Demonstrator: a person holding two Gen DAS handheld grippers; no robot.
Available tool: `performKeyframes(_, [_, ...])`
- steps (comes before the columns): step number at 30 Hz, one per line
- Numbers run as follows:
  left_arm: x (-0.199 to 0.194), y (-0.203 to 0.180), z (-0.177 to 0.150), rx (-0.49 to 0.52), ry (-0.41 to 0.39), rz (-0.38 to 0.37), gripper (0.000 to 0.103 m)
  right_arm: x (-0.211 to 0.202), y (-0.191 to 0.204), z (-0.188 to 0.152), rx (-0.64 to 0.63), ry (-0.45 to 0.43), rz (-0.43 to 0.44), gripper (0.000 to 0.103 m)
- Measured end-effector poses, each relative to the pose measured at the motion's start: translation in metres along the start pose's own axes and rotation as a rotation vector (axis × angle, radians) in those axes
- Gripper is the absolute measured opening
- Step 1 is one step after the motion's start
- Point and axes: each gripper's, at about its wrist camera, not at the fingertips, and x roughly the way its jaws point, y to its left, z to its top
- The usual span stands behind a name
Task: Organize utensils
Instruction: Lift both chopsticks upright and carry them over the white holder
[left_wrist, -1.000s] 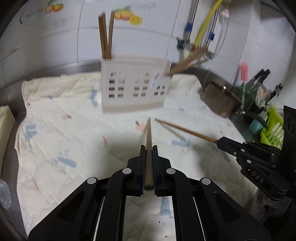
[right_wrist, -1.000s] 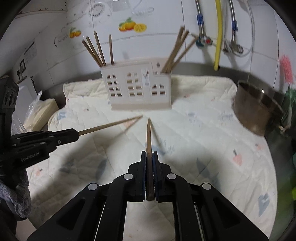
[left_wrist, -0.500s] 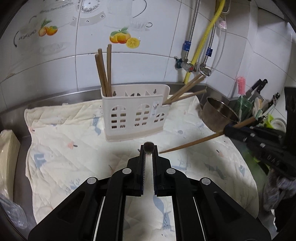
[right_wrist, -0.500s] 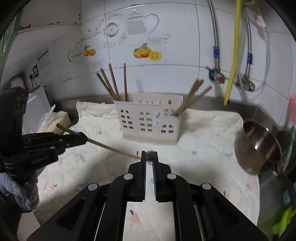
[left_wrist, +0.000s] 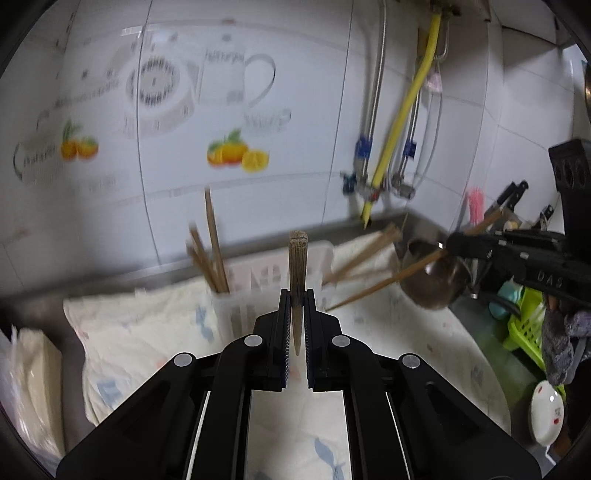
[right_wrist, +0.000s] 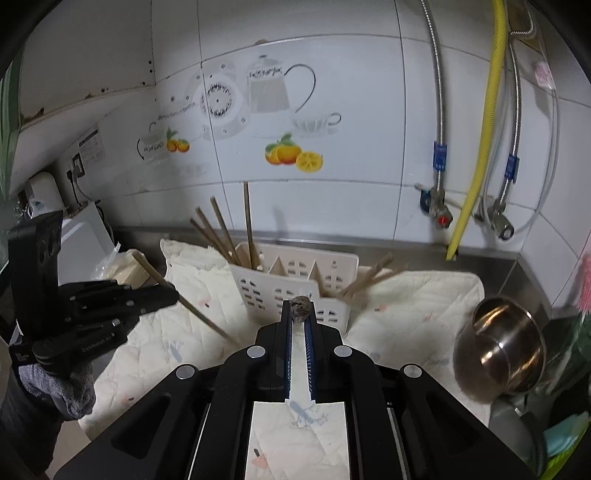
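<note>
Left gripper and right gripper jaws each clamp 1 chopstick; light, stiff, slippery; grip mid-shaft.

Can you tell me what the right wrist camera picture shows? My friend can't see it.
The right hand-held gripper pinches a wooden chopstick, aimed toward a white utensil caddy holding more chopsticks on a pale cloth. At left, the left hand-held gripper grips another chopstick; a steel pot sits at right.
</note>
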Motion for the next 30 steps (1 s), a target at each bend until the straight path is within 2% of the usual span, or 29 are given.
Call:
performKeyframes(6, [-0.003, 0.002, 0.045, 0.026, -0.077, 0.063, 0.006, -0.009, -0.008, 0.025, -0.009, -0.027, -0.021, 0.007])
performKeyframes(11, [-0.005, 0.013, 0.071, 0.01, -0.113, 0.086, 0.006, -0.007, -0.015, 0.041, -0.011, -0.042, -0.037, 0.007])
performKeyframes(17, [-0.004, 0.026, 0.084, -0.013, -0.141, 0.107, 0.006, 0.004, -0.02, 0.05, -0.012, -0.032, -0.054, 0.007])
performKeyframes(20, [0.001, 0.028, 0.086, 0.0, -0.152, 0.142, 0.006, 0.014, -0.022, 0.051, -0.006, -0.018, -0.049, 0.007])
performKeyframes(30, [0.034, 0.044, 0.074, -0.044, -0.108, 0.158, 0.006, 0.041, -0.021, 0.05, -0.017, 0.023, -0.057, 0.007])
